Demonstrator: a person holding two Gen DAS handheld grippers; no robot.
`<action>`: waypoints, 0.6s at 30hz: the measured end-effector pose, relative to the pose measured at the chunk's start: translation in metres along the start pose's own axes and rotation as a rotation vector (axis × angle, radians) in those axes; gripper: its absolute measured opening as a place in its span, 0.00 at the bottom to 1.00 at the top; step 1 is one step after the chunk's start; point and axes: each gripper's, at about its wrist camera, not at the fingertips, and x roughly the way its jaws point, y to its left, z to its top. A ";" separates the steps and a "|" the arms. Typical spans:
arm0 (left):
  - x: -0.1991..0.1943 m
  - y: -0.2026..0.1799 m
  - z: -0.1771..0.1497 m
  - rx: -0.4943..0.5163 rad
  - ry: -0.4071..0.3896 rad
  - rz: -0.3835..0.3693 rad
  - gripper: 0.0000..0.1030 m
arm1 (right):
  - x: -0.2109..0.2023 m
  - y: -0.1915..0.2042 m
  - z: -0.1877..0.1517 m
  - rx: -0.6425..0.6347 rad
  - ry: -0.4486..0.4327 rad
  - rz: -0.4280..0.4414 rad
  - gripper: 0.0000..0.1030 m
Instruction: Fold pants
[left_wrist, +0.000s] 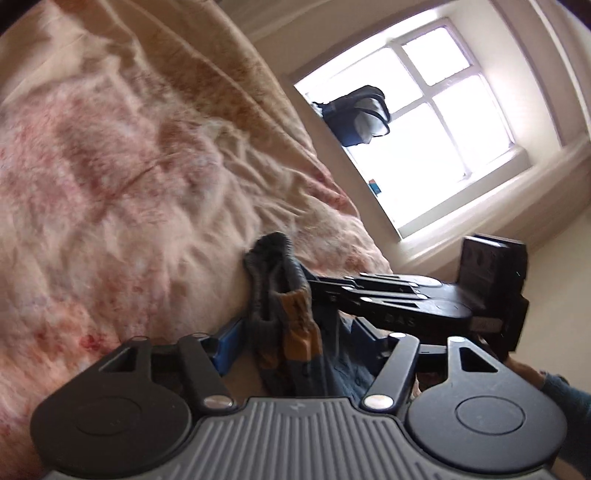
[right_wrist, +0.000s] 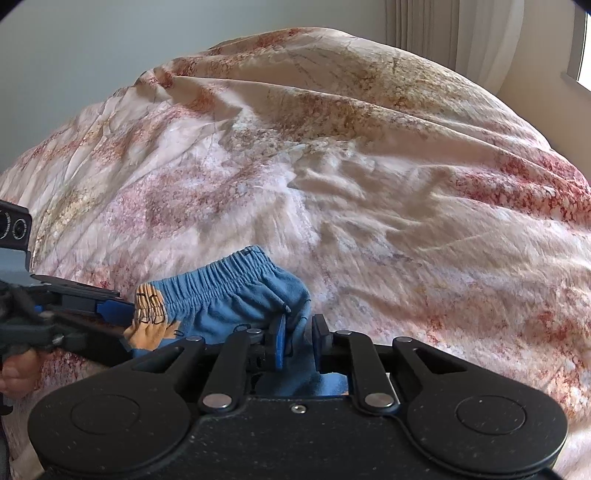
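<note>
Blue pants between both grippers

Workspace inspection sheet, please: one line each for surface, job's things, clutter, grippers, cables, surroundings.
Surface: bed cover, pink and beige pattern, wrinkled.
Job's things: blue pants with elastic waistband and an orange print, held bunched up between both grippers.
Clutter: nothing seen on the cover.
Grippers: left gripper shut on the pants at the print end; right gripper shut on the pants at the other end.
Cables: nothing seen.
Surroundings: bright window, dark bag in front of it, plain wall, curtain.
</note>
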 end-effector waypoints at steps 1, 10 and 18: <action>0.002 0.002 0.001 -0.004 0.008 0.012 0.56 | 0.000 0.000 0.000 0.002 0.000 -0.001 0.16; 0.005 -0.012 0.005 0.122 0.048 0.103 0.18 | -0.002 0.002 0.000 0.010 -0.014 -0.031 0.26; -0.006 -0.037 0.006 0.232 0.019 0.148 0.16 | -0.016 0.005 -0.004 -0.011 -0.072 -0.035 0.45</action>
